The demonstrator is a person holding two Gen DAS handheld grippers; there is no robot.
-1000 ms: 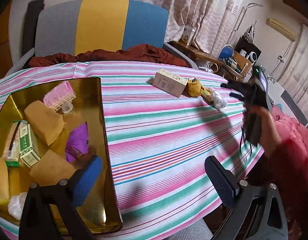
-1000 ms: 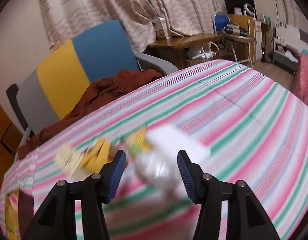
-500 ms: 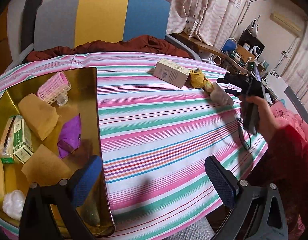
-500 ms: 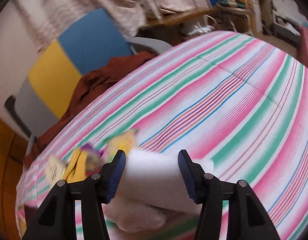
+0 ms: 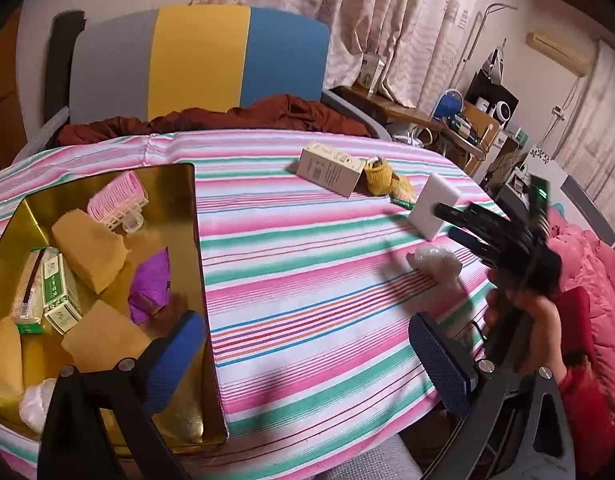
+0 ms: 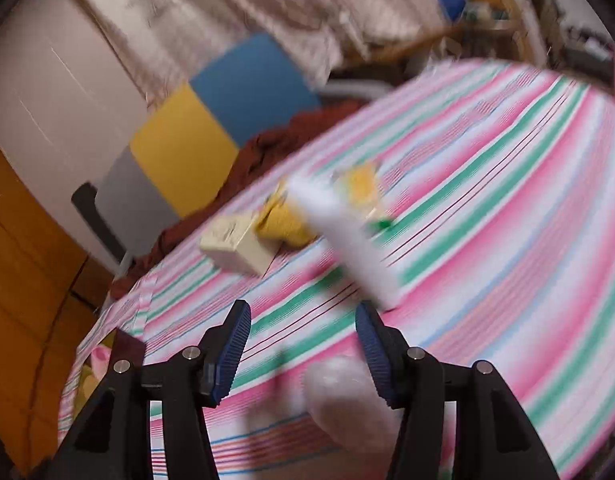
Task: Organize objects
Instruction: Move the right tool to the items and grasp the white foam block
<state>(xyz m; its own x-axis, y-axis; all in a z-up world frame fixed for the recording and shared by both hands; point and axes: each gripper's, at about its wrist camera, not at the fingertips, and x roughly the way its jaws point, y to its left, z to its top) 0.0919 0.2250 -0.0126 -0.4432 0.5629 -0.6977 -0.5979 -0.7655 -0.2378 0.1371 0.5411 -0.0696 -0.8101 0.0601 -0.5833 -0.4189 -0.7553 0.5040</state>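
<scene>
**A:** Where's the white block [image 5: 432, 200]?

**B:** It's on the striped counter [image 5: 307, 280], tipped up on edge just past the right gripper [image 6: 303, 312]. Half a second ago it sat between those jaws. Now they stand apart with nothing between them.

**A:** So the pickup slipped?

**B:** Probably. It needs regrasping before it goes to the gold tray [image 5: 197, 220]. The left gripper [image 5: 305, 324] hangs open, empty.

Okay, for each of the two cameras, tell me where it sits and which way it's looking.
Left wrist: on the left gripper, angled down over the striped tablecloth and gold tray; own blue pads, plus the right gripper and hand.
Right wrist: on the right gripper, blurred, facing the chair; own open fingers only.
Shared: cardboard box, white block, chair, tablecloth.
</scene>
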